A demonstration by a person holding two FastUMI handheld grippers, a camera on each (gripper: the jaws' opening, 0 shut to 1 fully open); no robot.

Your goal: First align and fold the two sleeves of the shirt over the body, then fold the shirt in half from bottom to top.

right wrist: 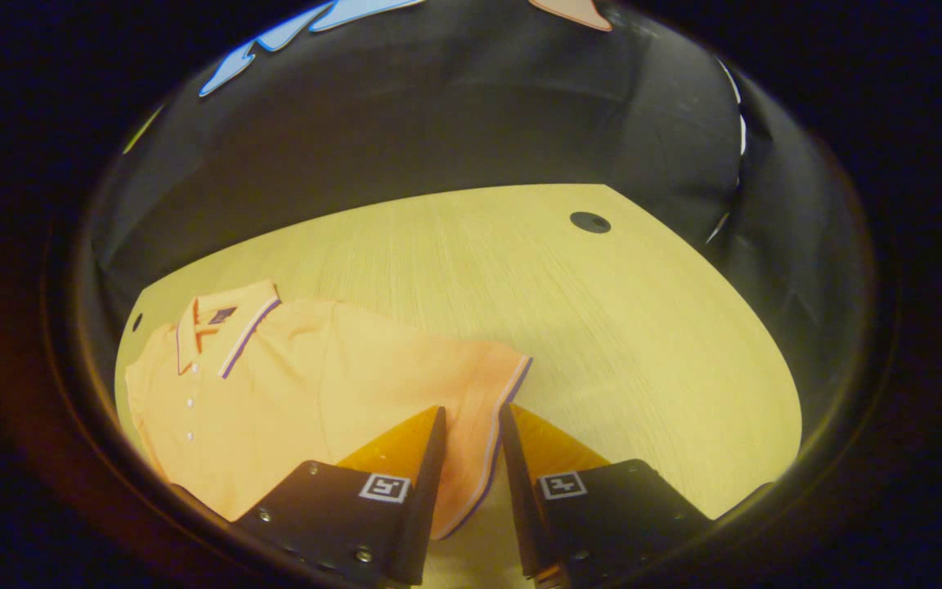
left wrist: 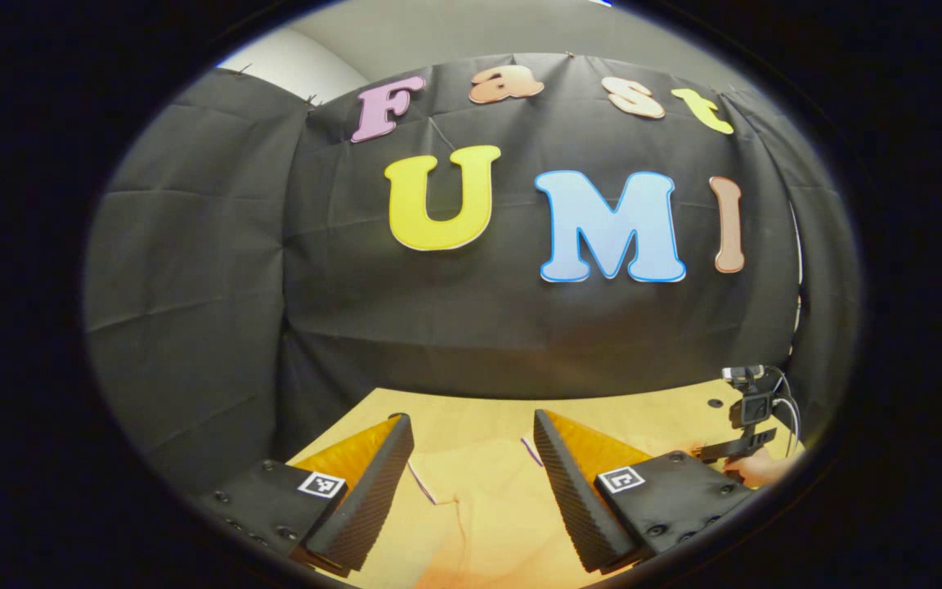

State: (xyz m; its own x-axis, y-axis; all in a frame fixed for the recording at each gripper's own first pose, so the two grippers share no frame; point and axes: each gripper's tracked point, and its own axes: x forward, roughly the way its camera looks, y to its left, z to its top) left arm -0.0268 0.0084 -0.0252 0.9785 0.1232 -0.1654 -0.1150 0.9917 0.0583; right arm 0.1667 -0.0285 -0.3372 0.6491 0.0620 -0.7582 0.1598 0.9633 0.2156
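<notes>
The orange polo shirt [right wrist: 316,384] lay flat on the pale wood-grain table [right wrist: 602,327], toward the left of the right gripper view, its collar [right wrist: 222,327] pointing at the far edge near the black cloth wall [right wrist: 455,106]. The collar and the cuff of the near sleeve [right wrist: 491,401] carried thin dark and white piping, and a short row of small buttons ran down the placket. The knit looked soft and mostly smooth, with a few shallow creases across the chest.

The right gripper [right wrist: 471,425] stood low over that sleeve with its fingers a little apart, the striped cuff edge running up between them (whether either finger pressed on the fabric could not be told). To the right of the sleeve the tabletop spread bare and wide as far as its curved far edge, broken by a round dark grommet hole [right wrist: 590,222].

In the left gripper view the left gripper [left wrist: 473,433] was held with its fingers well apart, their inner faces ribbed in fine ridges. Between them showed a stretch of the shirt [left wrist: 479,499] with piped edges, lying on the table [left wrist: 471,409]. The table's far edge met the draped black wall [left wrist: 193,286] close behind. At the far right of that view the other gripper [left wrist: 745,438] appeared, with a hand [left wrist: 761,468] at its handle.
</notes>
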